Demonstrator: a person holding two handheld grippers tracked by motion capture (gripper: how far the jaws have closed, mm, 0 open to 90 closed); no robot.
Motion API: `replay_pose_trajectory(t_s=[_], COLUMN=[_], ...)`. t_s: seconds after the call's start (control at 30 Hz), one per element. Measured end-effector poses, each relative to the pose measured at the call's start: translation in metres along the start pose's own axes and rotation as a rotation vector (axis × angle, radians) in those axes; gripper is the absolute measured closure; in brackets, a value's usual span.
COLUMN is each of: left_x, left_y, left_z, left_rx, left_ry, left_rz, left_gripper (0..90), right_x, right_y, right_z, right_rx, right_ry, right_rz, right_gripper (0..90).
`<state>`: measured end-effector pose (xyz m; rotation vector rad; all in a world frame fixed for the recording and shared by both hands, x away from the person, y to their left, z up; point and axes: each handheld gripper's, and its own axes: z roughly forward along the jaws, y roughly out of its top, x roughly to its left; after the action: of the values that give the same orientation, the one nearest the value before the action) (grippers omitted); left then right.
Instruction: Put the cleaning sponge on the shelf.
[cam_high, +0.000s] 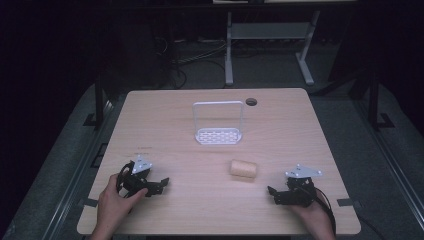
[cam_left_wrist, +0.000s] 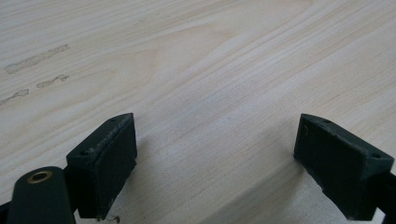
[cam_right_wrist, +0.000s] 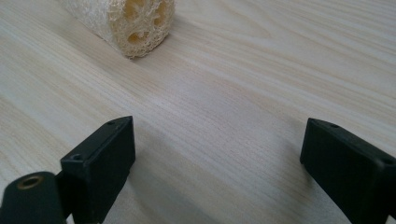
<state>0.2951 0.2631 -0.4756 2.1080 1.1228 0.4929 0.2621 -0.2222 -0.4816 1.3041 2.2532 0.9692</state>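
Note:
A pale yellow loofah cylinder lies on its side on the wooden table, right of centre. In the right gripper view the loofah shows its porous end at the top left, well ahead of the jaws. My right gripper rests low near the front right, open and holding nothing. My left gripper sits at the front left, also open over bare wood. A white wire rack with a perforated base stands upright behind the loofah, near the table's middle.
A round cable hole sits near the table's far edge. Beyond the table stand the white legs of another desk and cables on a dark floor. Faint smudges mark the wood ahead of the left gripper.

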Motion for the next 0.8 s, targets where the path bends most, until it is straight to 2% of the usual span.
replay_pose_trajectory(t_s=[0.27,0.43,0.67,0.8], left_x=[0.0,0.0001,0.0001,0.0], left_y=[0.0,0.0,0.0,0.0], left_z=[0.0,0.0,0.0,0.0], left_rx=[0.0,0.0,0.0,0.0], left_ry=[0.0,0.0,0.0,0.0], left_rz=[0.0,0.0,-0.001,-0.001], left_gripper=[12.6,12.6,12.6,12.6], right_x=[0.0001,-0.0011,-0.0018,-0.0023], right_y=[-0.0001,-0.0007,0.0024,0.0043], right_z=[0.0,-0.0008,-0.0023,-0.0045], right_rx=[-0.001,-0.001,0.029,0.014], right_ry=[-0.001,0.015,0.027,0.039], right_rz=[-0.002,-0.016,-0.021,-0.017], right_gripper=[9.8,9.8,9.9,9.9])
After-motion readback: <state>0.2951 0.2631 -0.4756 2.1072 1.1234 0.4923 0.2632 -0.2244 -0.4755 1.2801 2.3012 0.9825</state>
